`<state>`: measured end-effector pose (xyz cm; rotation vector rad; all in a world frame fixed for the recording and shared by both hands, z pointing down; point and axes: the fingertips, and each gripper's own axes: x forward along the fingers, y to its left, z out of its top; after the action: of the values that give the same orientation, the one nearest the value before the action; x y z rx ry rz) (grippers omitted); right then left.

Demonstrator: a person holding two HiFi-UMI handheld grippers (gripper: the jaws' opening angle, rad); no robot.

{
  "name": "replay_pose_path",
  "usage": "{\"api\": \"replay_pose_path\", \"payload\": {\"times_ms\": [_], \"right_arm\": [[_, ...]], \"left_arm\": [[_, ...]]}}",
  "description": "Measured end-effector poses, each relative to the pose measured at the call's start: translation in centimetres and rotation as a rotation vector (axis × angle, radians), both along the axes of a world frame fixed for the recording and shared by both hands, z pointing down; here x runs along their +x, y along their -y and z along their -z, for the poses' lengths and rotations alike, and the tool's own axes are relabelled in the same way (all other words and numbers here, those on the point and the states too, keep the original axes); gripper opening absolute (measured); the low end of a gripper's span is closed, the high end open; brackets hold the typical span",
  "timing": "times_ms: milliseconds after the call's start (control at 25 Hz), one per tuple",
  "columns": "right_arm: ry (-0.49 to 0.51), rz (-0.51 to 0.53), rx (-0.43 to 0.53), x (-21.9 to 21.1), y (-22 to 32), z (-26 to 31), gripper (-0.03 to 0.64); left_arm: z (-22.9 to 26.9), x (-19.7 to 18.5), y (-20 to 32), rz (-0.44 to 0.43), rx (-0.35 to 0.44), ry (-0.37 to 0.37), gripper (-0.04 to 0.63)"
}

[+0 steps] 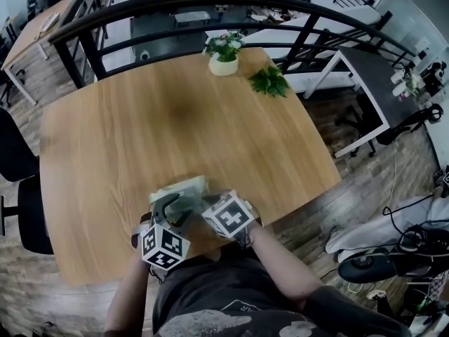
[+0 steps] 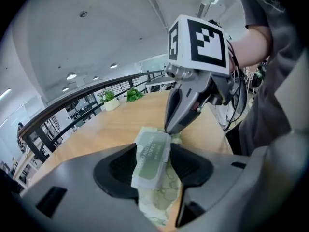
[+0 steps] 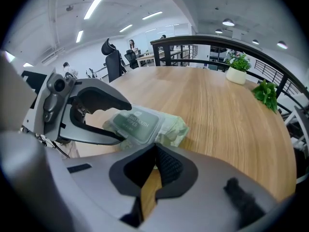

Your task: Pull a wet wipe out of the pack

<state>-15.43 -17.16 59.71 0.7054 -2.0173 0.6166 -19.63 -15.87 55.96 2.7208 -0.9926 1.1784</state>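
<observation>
Softness is what we expect from the wet-wipe pack (image 3: 137,123): a pale green film pouch, crinkled and pillowy at its ends. It is likely light enough to slide or lift off the table (image 1: 210,118) if a wipe drags. It lies flat near the table's near edge, just in front of us. On top sits a darker green lid (image 2: 150,153), a rounded rectangle that looks stiffer and smoother than the film. Whether it is fully shut we cannot tell, but no wipe shows yet.

Our left gripper (image 2: 153,164) stands spread, its dark pads either side of the pack without visibly pressing it. Our right gripper (image 2: 168,128) has its jaws pressed together, tips at the pack's edge, and we see nothing between them. We would steady the pouch body, lift the lid by its free edge, then pinch the damp, limp sheet itself.
</observation>
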Motion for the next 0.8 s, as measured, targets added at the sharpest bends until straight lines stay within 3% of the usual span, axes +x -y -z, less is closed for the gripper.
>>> {"api": "replay_pose_path", "payload": {"times_ms": [320,560,800], "right_arm": [[-0.003,-0.011,-0.009,0.2,0.0,0.1,0.023],[-0.021,0.004,-0.012,0.3,0.0,-0.3,0.023],[-0.040,0.012,-0.015,0.3,0.2,0.0,0.023]], "left_arm": [[-0.7,0.2,0.4,-0.052,0.000,0.053,0.218],[-1.1,-0.2,1.3,-0.057,-0.041,0.014,0.301],[-1.2,-0.3,1.6,-0.078,-0.087,-0.038,0.310]]}}
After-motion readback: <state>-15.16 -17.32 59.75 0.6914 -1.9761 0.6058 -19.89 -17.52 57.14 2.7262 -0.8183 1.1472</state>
